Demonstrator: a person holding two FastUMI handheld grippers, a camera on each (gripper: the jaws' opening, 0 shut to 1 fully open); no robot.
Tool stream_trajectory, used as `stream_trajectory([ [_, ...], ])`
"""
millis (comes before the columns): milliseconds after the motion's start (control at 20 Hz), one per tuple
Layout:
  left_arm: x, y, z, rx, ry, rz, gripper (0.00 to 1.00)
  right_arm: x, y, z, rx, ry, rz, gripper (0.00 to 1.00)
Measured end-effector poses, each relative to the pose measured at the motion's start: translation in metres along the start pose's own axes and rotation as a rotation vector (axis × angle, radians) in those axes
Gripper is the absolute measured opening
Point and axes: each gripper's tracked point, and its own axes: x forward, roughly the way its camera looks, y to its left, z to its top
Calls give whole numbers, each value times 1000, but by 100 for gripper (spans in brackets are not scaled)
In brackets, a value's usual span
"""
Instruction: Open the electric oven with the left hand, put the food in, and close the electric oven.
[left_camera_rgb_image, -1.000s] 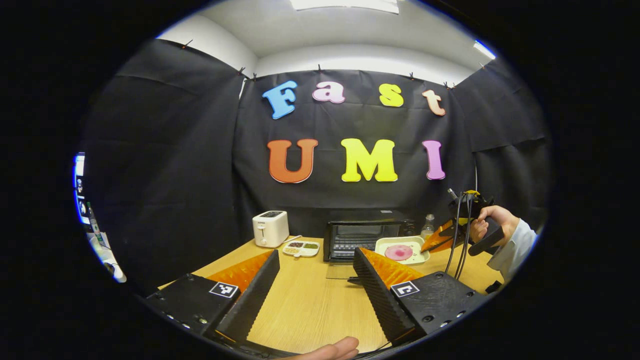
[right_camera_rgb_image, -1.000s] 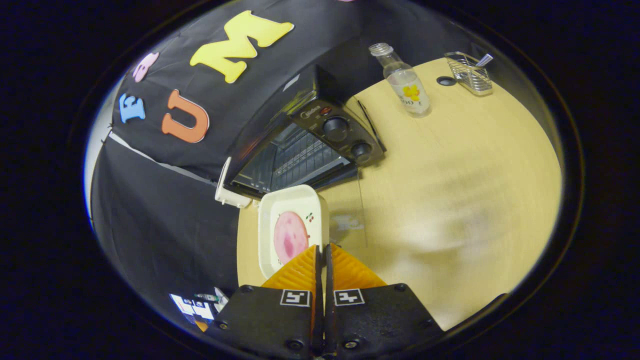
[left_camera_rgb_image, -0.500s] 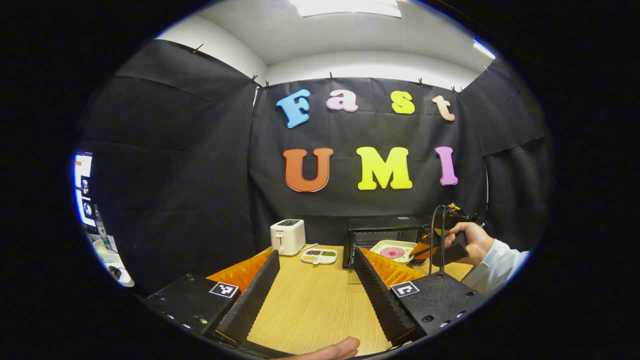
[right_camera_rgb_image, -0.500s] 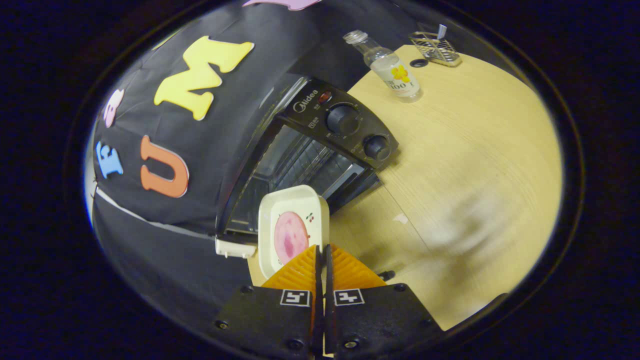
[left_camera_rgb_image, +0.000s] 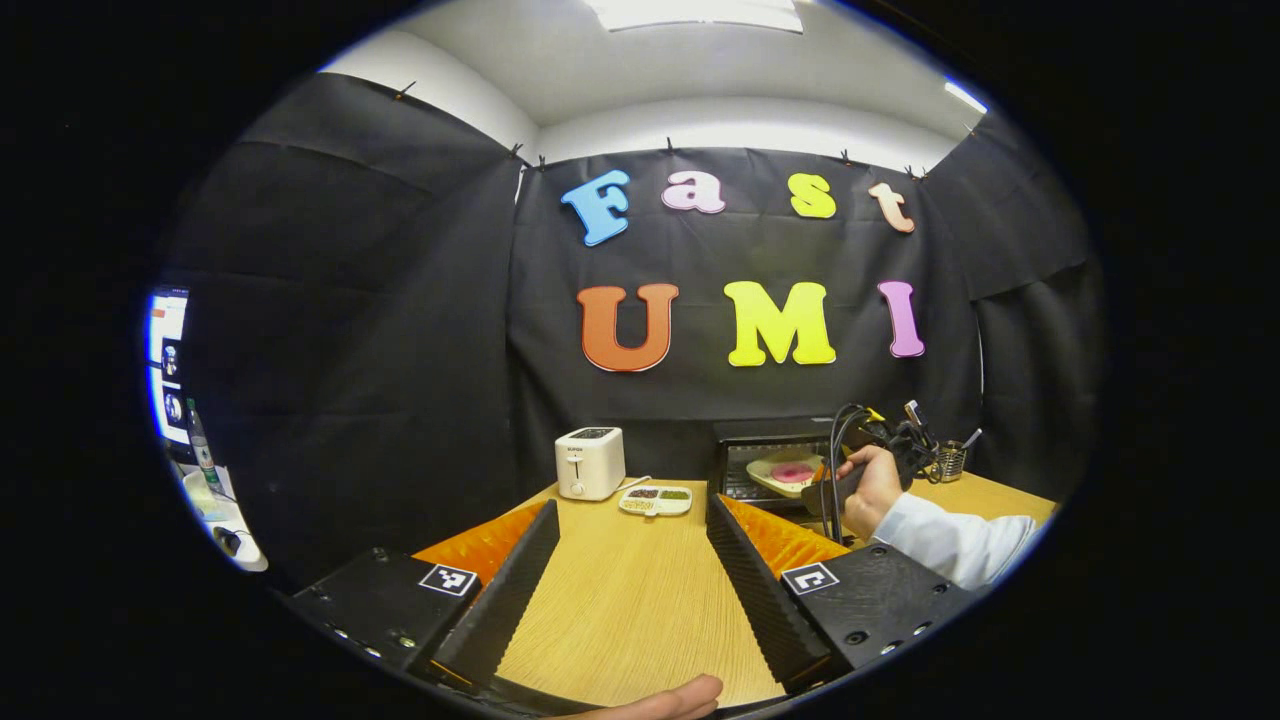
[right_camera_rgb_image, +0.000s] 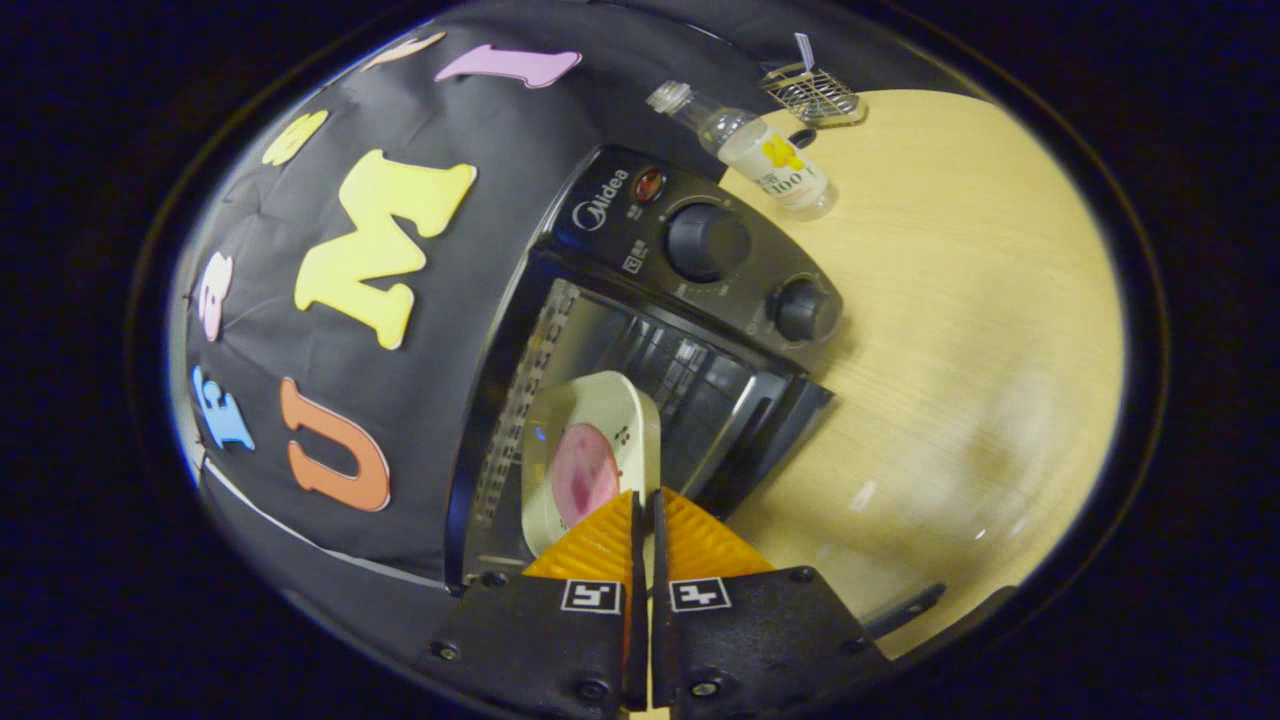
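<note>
Right tongs (right_camera_rgb_image: 643, 500) clamp the plate (right_camera_rgb_image: 600, 440) inside the open oven (right_camera_rgb_image: 690, 250).

You've carried the plate (right_camera_rgb_image: 590, 455) with your right hand-held gripper (right_camera_rgb_image: 642, 505) from above the tabletop into the open oven (right_camera_rgb_image: 640, 330) mouth.

We see black cloth walls (left_camera_rgb_image: 380, 330), a white ceiling (left_camera_rgb_image: 700, 70) with a bright light (left_camera_rgb_image: 695, 10), and a wooden table (left_camera_rgb_image: 630, 610).
</note>
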Motion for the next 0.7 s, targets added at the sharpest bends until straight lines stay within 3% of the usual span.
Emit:
stream_trajectory([
  [200, 5, 17, -10, 20, 4, 31, 95, 32, 2, 1, -37, -34, -14, 2],
  [300, 7, 20, -15, 11, 8, 31, 95, 44, -1, 1, -55, -49, -13, 5],
  [550, 9, 24, -26, 3, 31, 35, 95, 55, -2, 5, -76, -70, -1, 5],
  [600, 9, 24, -27, 4, 39, 37, 95, 55, 0, 5, -74, -71, 11, 12],
  [700, 9, 22, -30, 4, 51, 37, 95, 54, -3, 3, -98, -60, 11, 5],
])
